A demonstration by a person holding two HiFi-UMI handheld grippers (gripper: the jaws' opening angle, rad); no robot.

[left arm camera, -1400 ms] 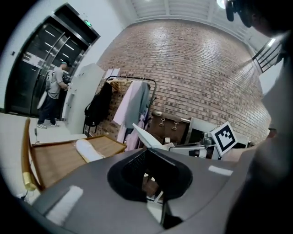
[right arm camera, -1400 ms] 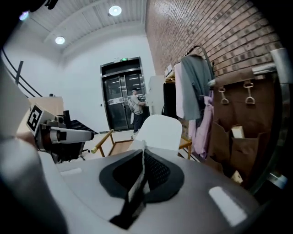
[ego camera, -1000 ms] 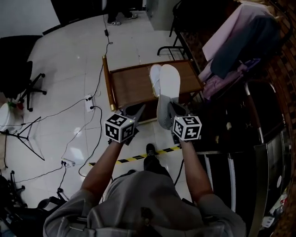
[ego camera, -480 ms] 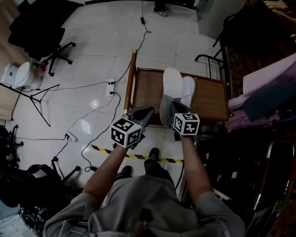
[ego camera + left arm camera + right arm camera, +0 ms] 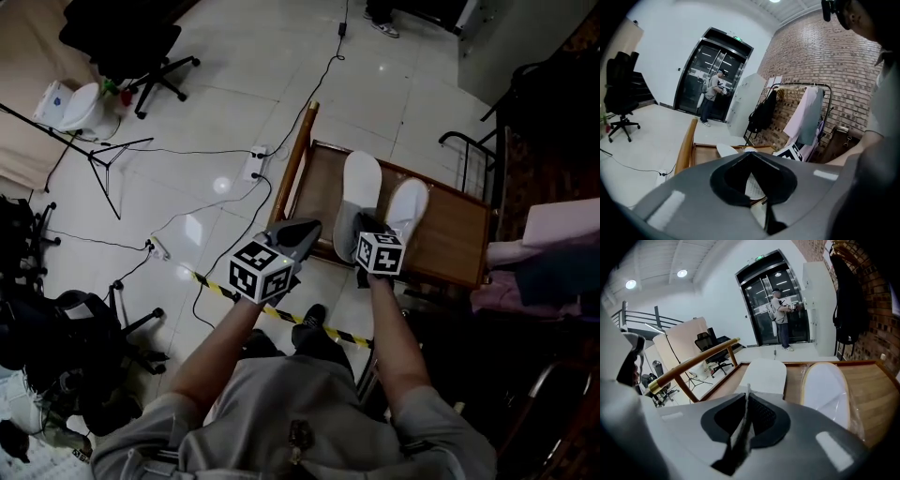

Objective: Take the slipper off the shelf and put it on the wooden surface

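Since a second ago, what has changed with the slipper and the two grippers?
The right gripper lowered the white flat slipper onto the brown wooden surface, left of the second white slipper. Its jaws have just been opening, the heel edge still between them. Unchanged: the second slipper on the wood; the left gripper shut and empty.

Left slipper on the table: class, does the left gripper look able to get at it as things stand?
Probably yes. The left gripper, jaws shut, sits just left of the slipper at the near edge of the table, nothing between them. It must open first.
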